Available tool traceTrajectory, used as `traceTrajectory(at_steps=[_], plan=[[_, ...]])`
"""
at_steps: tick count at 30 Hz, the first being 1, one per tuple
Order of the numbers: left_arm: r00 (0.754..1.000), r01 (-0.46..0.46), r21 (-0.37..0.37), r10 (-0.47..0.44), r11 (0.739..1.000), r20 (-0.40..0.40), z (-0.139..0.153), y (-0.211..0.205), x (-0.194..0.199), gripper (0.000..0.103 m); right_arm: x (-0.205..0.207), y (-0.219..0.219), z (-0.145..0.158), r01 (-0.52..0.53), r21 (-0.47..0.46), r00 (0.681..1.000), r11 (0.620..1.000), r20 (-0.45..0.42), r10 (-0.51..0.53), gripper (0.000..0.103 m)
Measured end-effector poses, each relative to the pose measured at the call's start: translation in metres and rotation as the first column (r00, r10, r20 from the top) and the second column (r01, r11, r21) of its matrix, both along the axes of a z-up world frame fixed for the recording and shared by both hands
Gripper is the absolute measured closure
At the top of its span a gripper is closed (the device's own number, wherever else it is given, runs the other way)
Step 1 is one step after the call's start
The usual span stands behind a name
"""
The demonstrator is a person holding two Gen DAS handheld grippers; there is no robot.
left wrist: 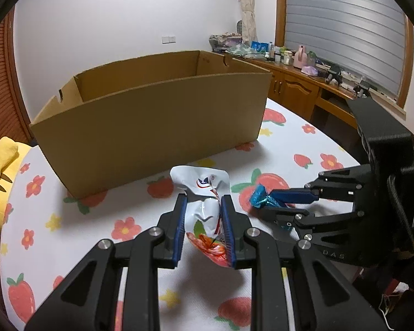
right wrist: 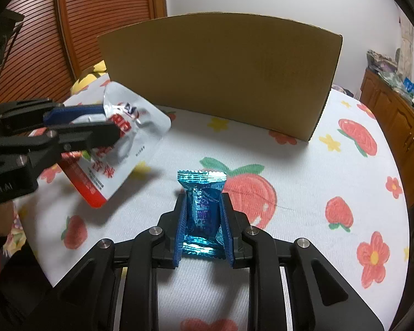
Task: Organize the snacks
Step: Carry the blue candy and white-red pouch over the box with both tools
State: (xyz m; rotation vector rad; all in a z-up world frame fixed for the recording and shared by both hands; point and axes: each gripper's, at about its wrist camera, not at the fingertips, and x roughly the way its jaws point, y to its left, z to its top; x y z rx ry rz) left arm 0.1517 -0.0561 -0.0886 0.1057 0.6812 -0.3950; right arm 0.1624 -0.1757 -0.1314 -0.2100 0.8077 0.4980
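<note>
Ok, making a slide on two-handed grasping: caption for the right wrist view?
Right gripper pinching a blue candy packet before a cardboard box, left gripper holding a white pouch.

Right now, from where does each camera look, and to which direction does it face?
Left wrist view: sits on the left tongs, facing along them to the open cardboard box; they clamp a white and red snack pouch; the right tongs enter from the right.
Right wrist view: sits on the right tongs, facing the box's plain wall; they clamp a blue foil packet; the left tongs enter from the left.
Shared: box, both snacks, both tongs, strawberry-print cloth.
</note>
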Motion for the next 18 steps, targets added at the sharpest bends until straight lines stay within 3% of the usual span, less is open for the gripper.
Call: traceTrajectory(at_steps=[11, 18], plan=[[0.998, -0.017, -0.029, 0.019, 0.999, 0.053, 0.027, 0.010, 0.006, 0.081, -0.001, -0.005, 0.010, 0.023, 0.035, 0.999, 0.999, 0.032, -0.024, 0.083], [0.993, -0.033, -0.060, 0.040, 0.998, 0.111, 0.062, 0.025, 0.025, 0.081, 0.005, -0.010, 0.055, 0.004, 0.112, 0.994, 0.994, 0.104, -0.016, 0.083]])
